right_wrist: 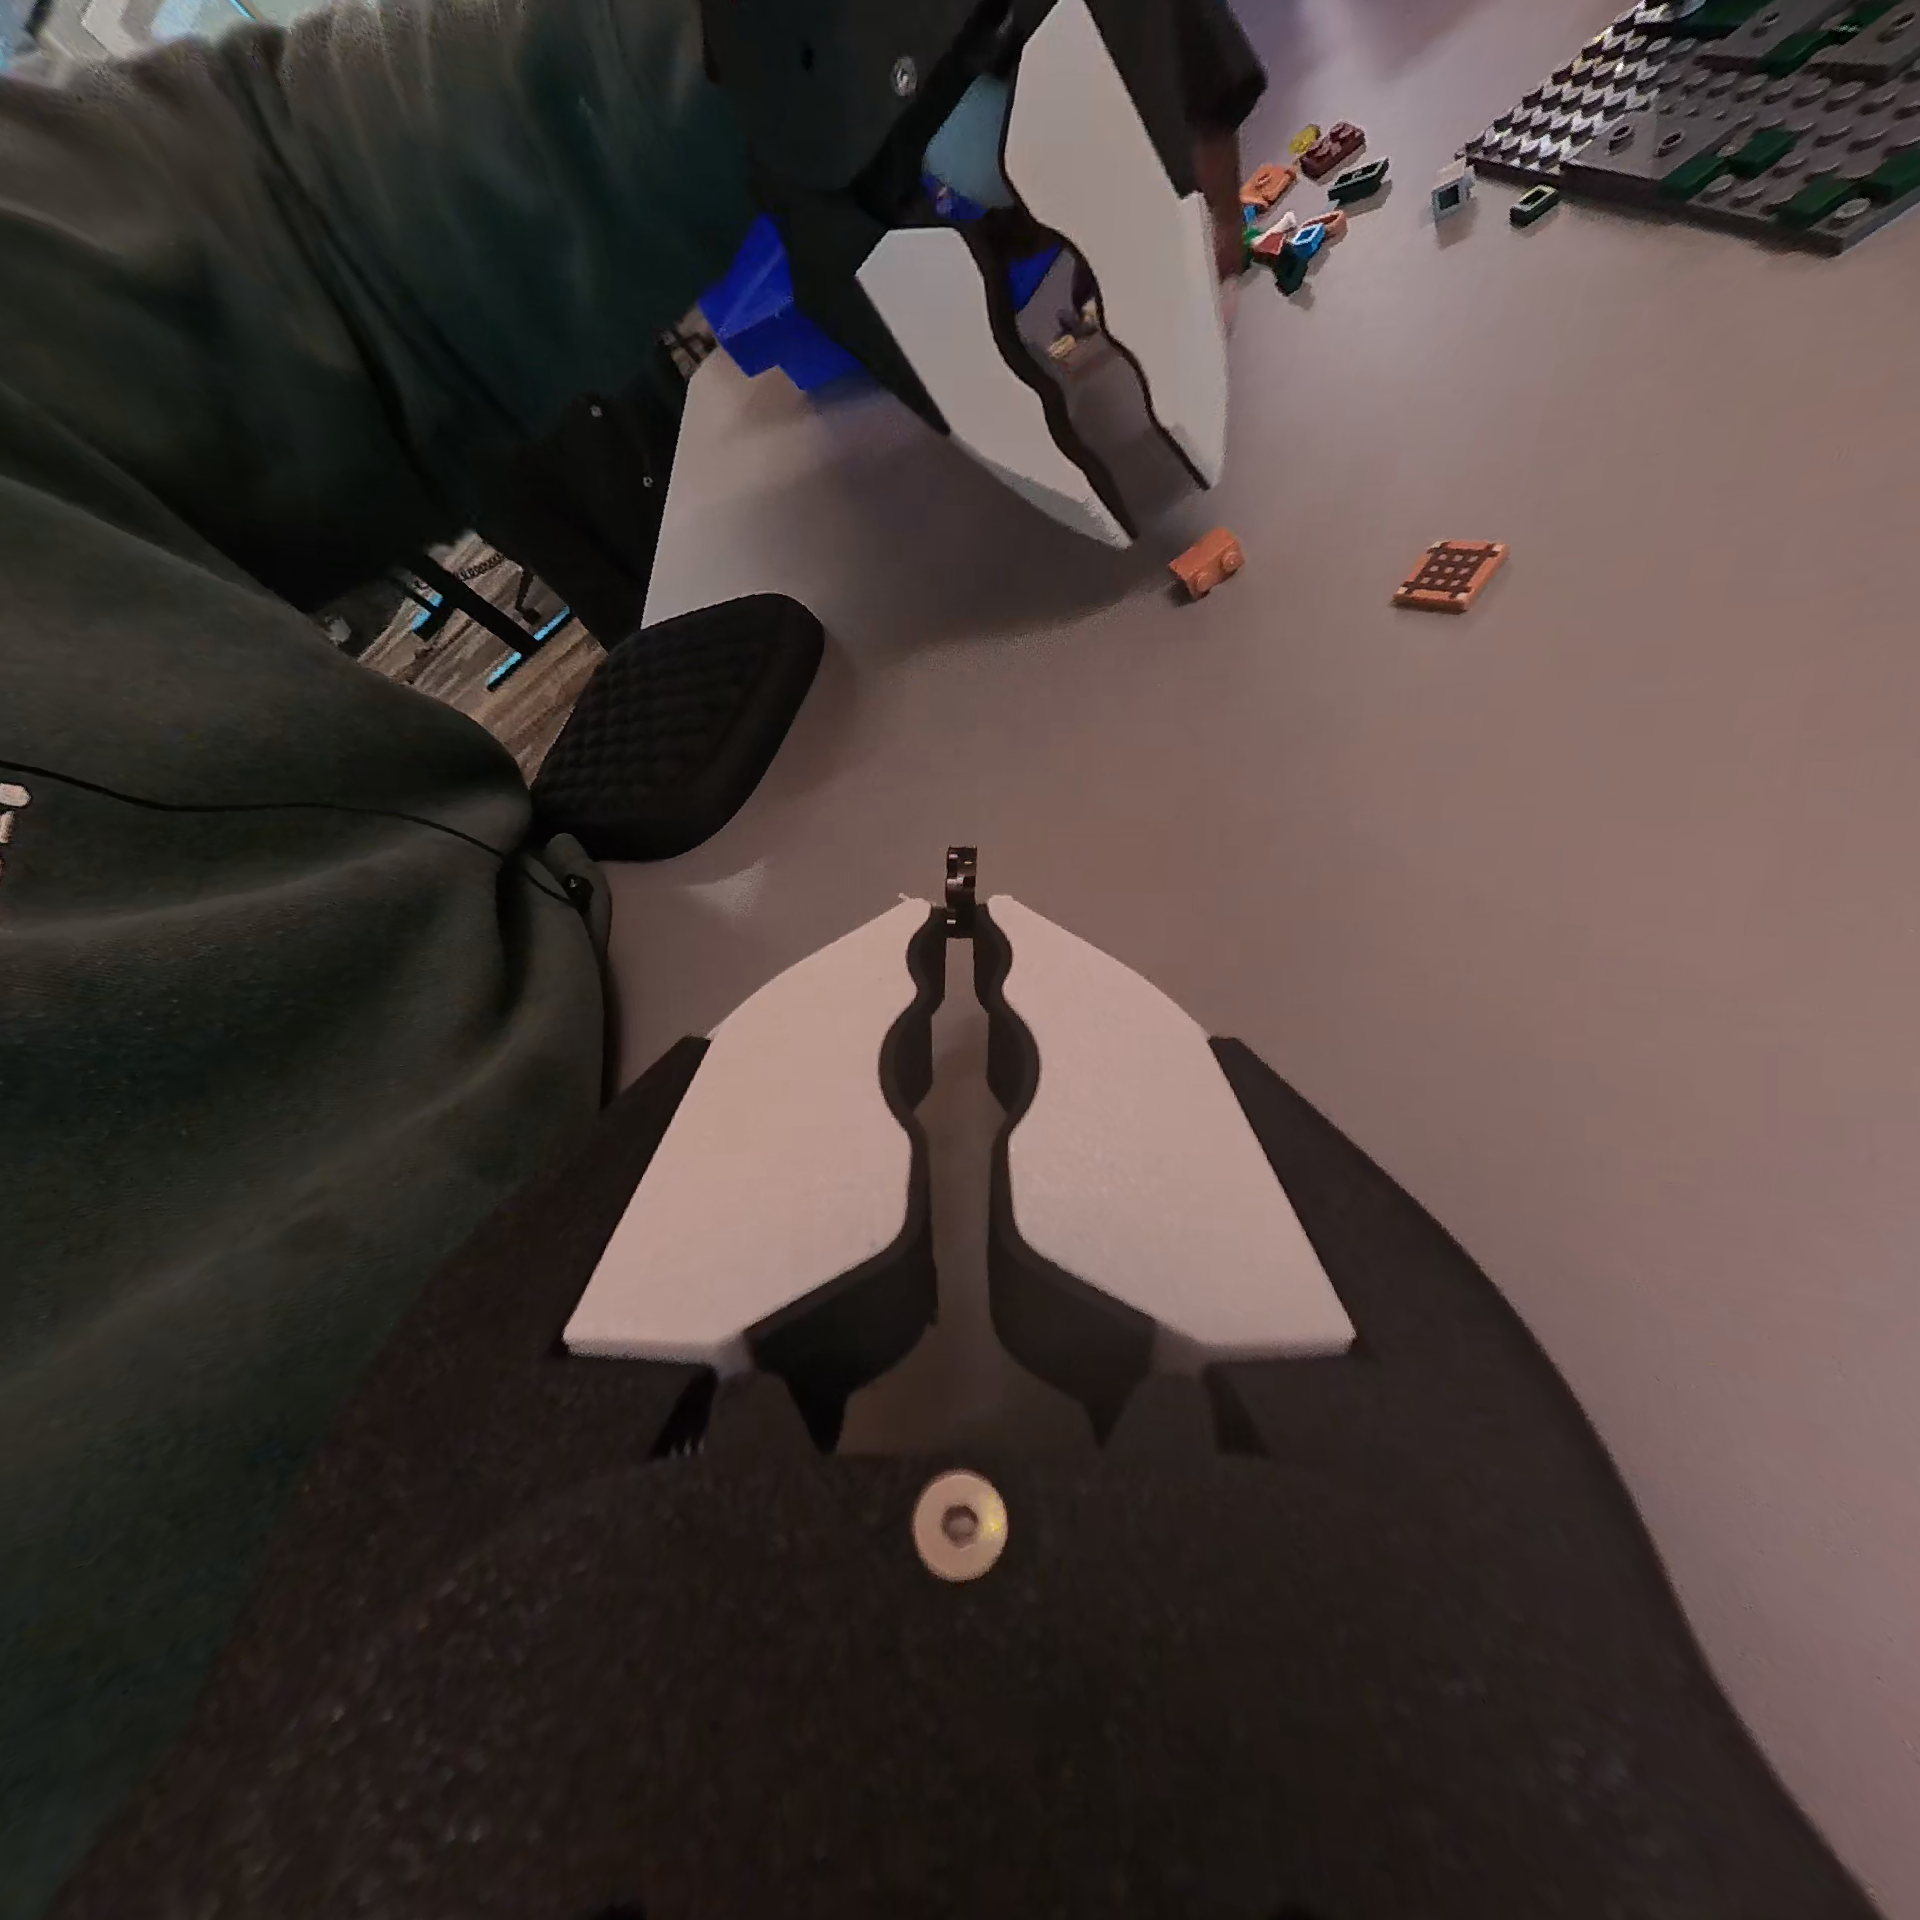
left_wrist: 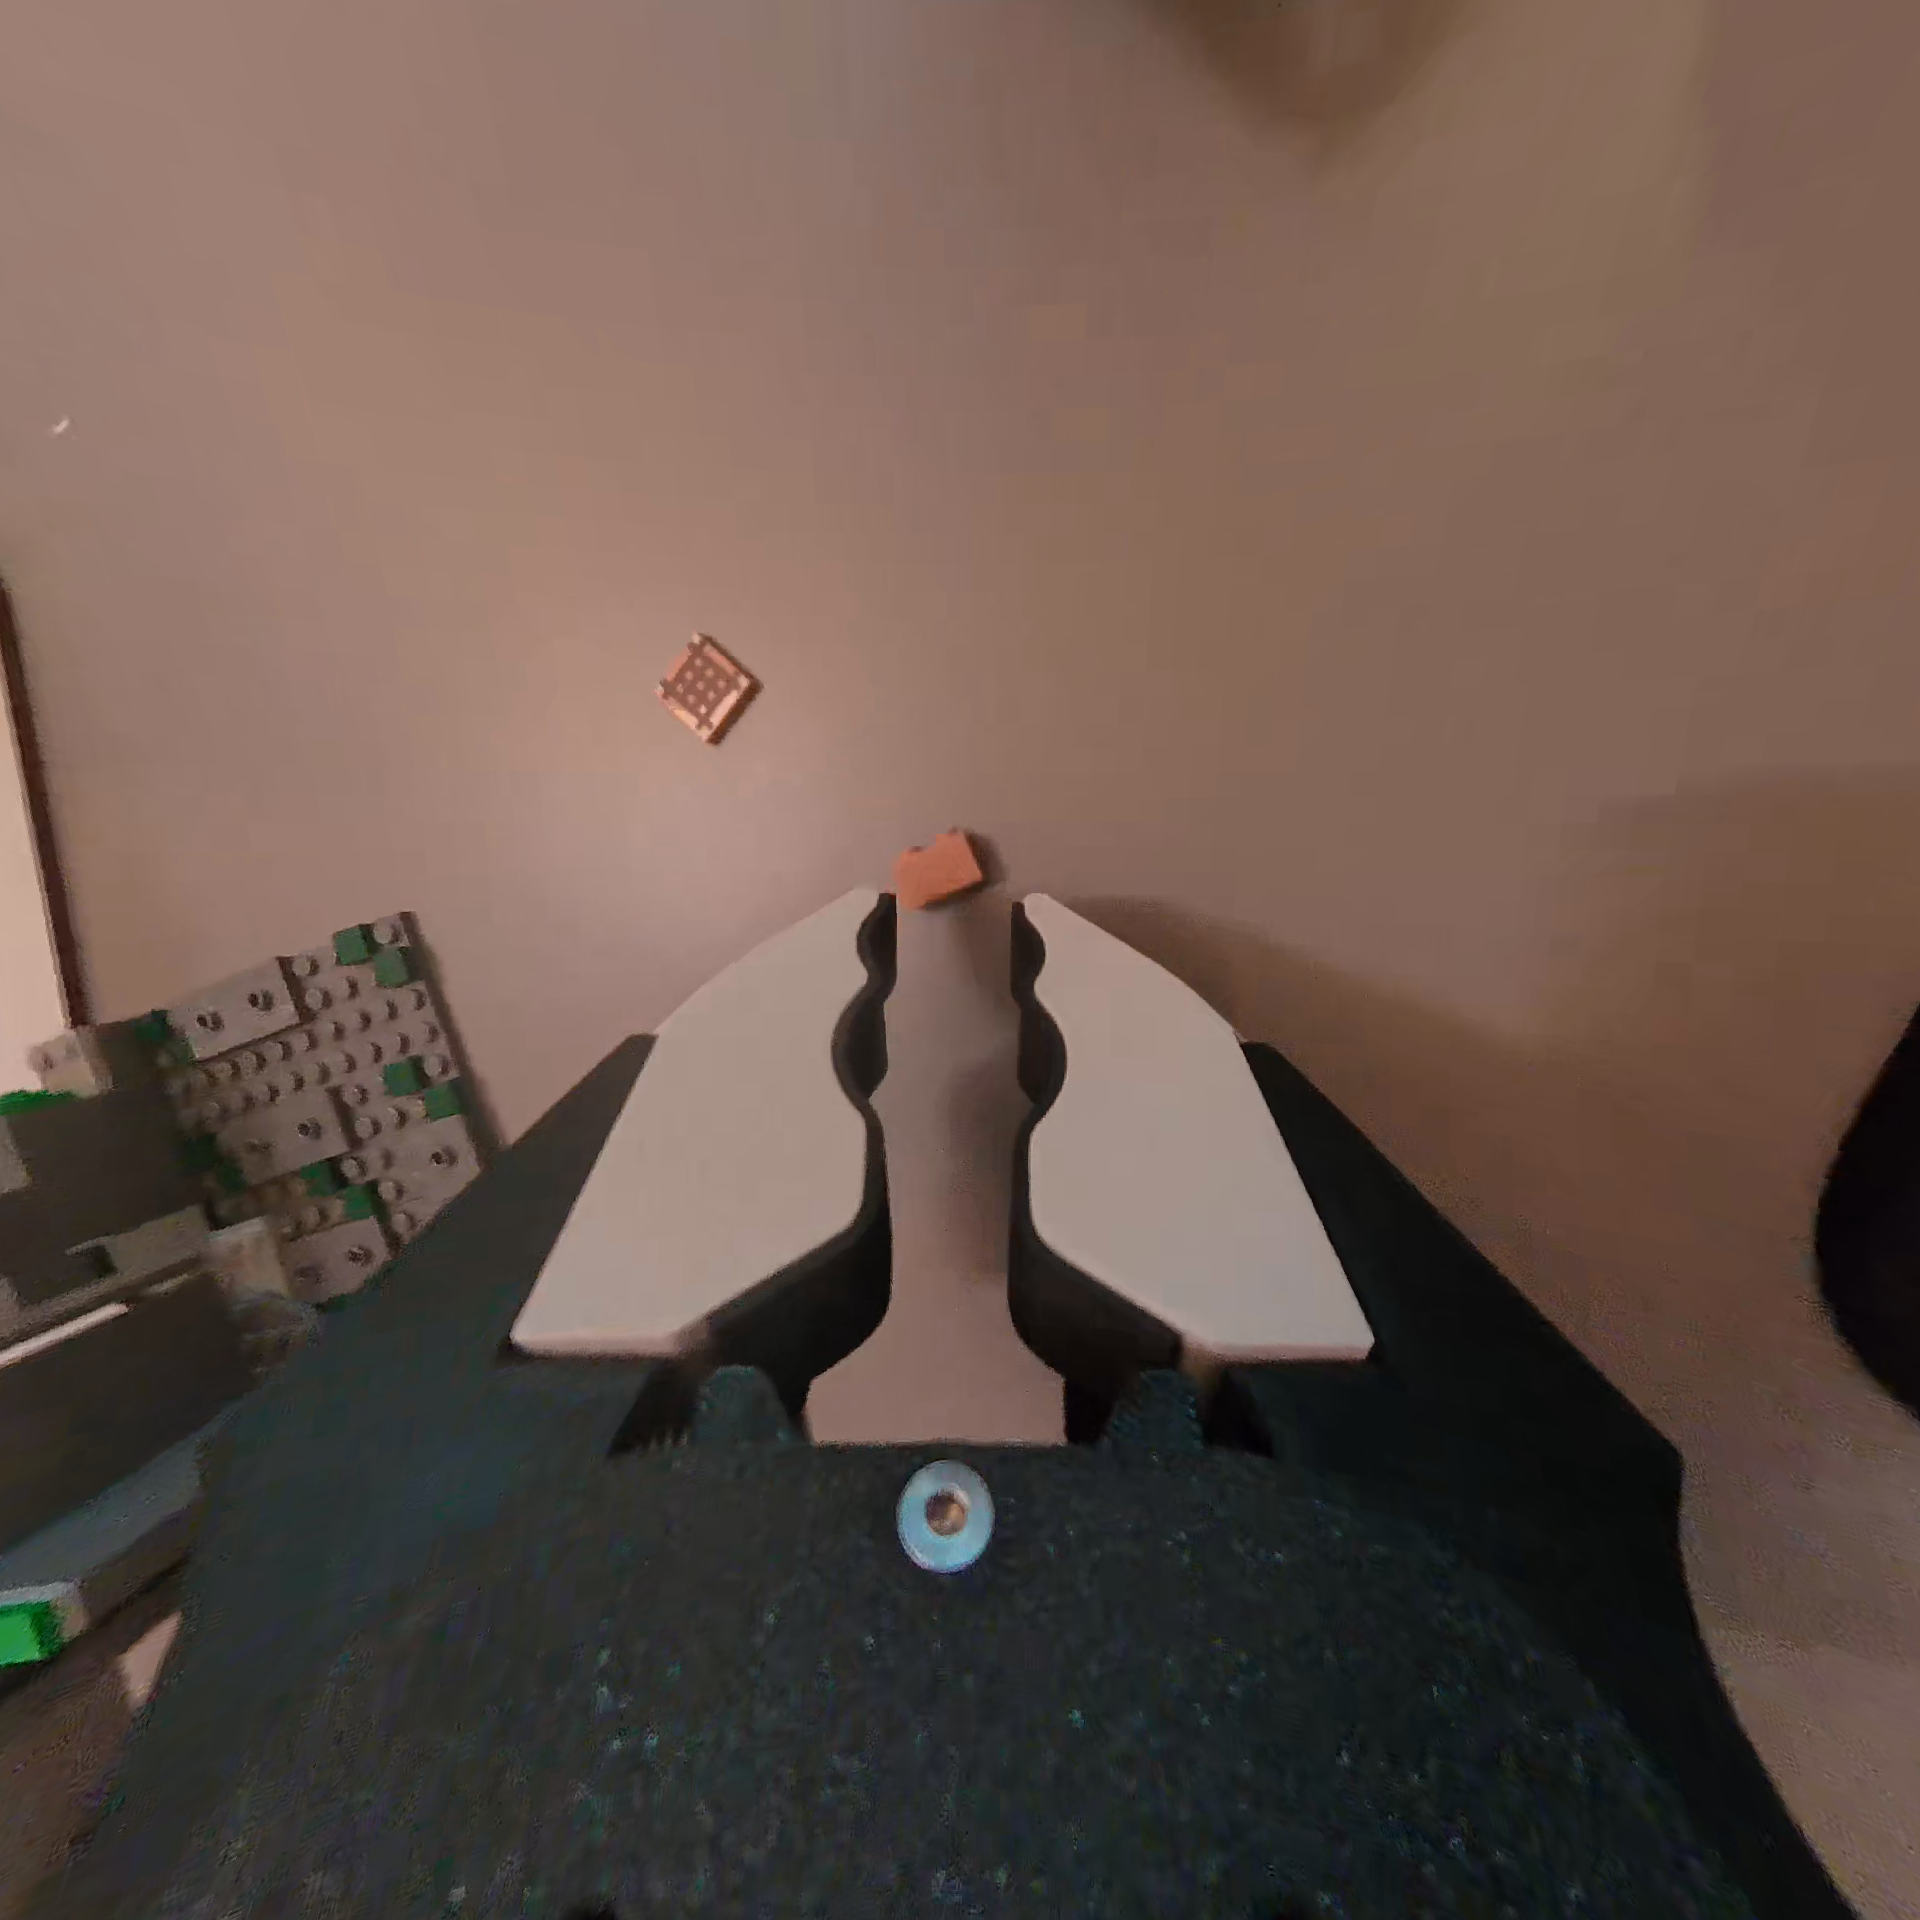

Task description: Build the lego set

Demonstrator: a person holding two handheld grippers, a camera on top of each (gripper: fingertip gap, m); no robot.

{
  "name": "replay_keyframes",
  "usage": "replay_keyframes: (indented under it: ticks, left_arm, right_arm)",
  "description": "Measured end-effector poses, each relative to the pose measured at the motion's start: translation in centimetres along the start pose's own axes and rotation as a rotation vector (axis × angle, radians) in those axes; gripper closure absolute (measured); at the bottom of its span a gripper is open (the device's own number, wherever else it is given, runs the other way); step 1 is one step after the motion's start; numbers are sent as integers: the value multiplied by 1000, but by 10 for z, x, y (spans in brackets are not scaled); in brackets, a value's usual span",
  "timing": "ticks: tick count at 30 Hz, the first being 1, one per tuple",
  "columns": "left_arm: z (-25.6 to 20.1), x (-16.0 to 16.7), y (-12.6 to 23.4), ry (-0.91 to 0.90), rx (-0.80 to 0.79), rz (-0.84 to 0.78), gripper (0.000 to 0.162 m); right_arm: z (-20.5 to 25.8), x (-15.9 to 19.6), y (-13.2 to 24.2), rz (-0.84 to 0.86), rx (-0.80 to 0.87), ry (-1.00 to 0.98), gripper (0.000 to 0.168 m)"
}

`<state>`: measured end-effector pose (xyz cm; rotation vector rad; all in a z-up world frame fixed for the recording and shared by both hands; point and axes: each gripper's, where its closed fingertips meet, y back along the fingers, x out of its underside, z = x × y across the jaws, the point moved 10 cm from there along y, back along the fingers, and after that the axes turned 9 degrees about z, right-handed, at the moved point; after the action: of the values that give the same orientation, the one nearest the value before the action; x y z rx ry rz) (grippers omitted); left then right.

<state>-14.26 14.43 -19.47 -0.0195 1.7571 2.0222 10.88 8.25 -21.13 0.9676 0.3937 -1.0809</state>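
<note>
My left gripper (left_wrist: 948,906) is open, its tips just short of a small orange brick (left_wrist: 940,871) lying on the table. The same brick shows in the right wrist view (right_wrist: 1205,563), just below the left gripper's tips (right_wrist: 1169,509). An orange lattice tile (left_wrist: 709,687) lies farther off to the left; it also shows in the right wrist view (right_wrist: 1450,575). My right gripper (right_wrist: 961,906) is shut on a small black lego piece (right_wrist: 960,878), held above the table. The grey and green lego build (left_wrist: 332,1101) stands at the left, and it shows at the top right in the right wrist view (right_wrist: 1745,135).
A pile of small coloured loose pieces (right_wrist: 1304,203) lies near the build. A person's dark sleeve (right_wrist: 260,935) fills the left of the right wrist view. A black quilted chair armrest (right_wrist: 675,717) sits at the table edge, and a blue object (right_wrist: 769,312) lies behind the left gripper. My hands' fingertips stand some 15 cm from each other. My right tips are about 12 cm from the orange lattice tile (left_wrist: 709,687), my left tips only 6 cm. My right wrist view (right_wrist: 1439,574) looks at it from another angle.
</note>
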Motion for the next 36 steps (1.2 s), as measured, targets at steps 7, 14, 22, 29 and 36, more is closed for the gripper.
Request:
replay_keyframes:
  ticks: [7, 14, 22, 29, 36]
  left_arm:
    - [16, -8, 0, -320, 13, 15, 143]
    - [21, -14, -8, -513, 91, 79, 144]
    - [17, -24, -17, -437, 124, 116, 152]
    - [0, -34, -17, -47, -1, 179, 152]
    - [-35, -53, -15, 423, -6, 137, 153]
  right_arm:
    - [2, 2, -3, 22, 0, 16, 164]
    - [1, 1, -7, 37, -1, 18, 164]
    - [1, 1, -6, 32, -10, 16, 164]
    - [5, 1, -7, 30, -20, 18, 164]
    - [9, 2, -12, 49, -22, 22, 164]
